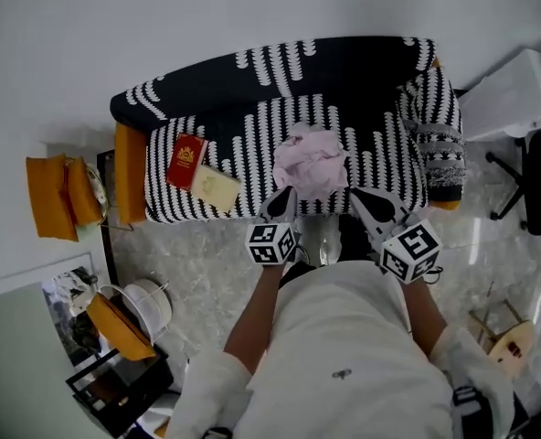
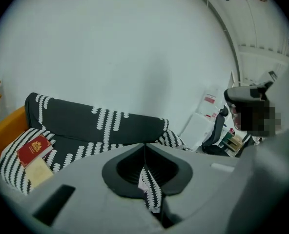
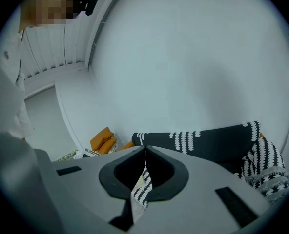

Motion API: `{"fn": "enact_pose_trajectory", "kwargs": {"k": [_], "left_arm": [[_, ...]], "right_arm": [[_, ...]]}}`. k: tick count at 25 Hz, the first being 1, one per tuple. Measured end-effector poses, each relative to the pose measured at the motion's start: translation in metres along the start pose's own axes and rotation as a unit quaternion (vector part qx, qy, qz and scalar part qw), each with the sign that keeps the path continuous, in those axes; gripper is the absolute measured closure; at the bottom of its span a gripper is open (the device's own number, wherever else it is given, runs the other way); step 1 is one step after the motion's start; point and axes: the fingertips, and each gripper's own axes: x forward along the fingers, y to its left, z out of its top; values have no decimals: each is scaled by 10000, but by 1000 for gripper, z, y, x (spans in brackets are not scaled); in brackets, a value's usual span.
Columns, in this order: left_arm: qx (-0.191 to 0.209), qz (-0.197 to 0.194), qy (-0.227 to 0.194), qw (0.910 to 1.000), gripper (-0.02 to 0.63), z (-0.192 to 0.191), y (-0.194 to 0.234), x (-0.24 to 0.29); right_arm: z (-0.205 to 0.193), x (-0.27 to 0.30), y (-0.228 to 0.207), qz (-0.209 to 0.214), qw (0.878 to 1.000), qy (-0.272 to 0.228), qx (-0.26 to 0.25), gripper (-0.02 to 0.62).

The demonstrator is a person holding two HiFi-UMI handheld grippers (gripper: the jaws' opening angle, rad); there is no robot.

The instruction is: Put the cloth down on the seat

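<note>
Both forearms reach forward and down from the torso, bringing the 2 grippers side by side to the front edge of the seat [image 1: 366,140]. The left gripper [image 1: 280,199] has its jaws pressed together on a fold of the black-and-white patterned cover [image 2: 151,191]. The right gripper [image 1: 371,204] pinches the same cover in the same way. The crumpled pale pink cloth [image 1: 310,161] lies on the seat, just beyond and between the 2 grippers. A red booklet [image 1: 186,161] lies well to its left.

You stood in a home living room: a sofa [image 1: 252,80], orange cushions [image 1: 56,195], a marble floor [image 1: 197,273].
</note>
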Motion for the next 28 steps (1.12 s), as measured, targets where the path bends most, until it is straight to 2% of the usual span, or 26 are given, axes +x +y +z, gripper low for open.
{"fn": "enact_pose_trajectory", "kwargs": {"k": [9,17,23,28], "left_arm": [[333,-345,-489,9977,594,-19,27,-124],[997,-572,-1114,9871,594,-20,30,-240],[1358,-690,-1743,9728,594,-4,-2,-304],[1416,-724,-2107,9645,594,5,-36,-347]], "right_arm": [[-41,-3,137,-93,9997,-53,-214,586],[-93,-13,229,-281,9995,-123,-107,586],[-95,-35,255,-223,9988,-293,-310,586],[-95,-59,273,-85,9982,-385,-460,586]]}}
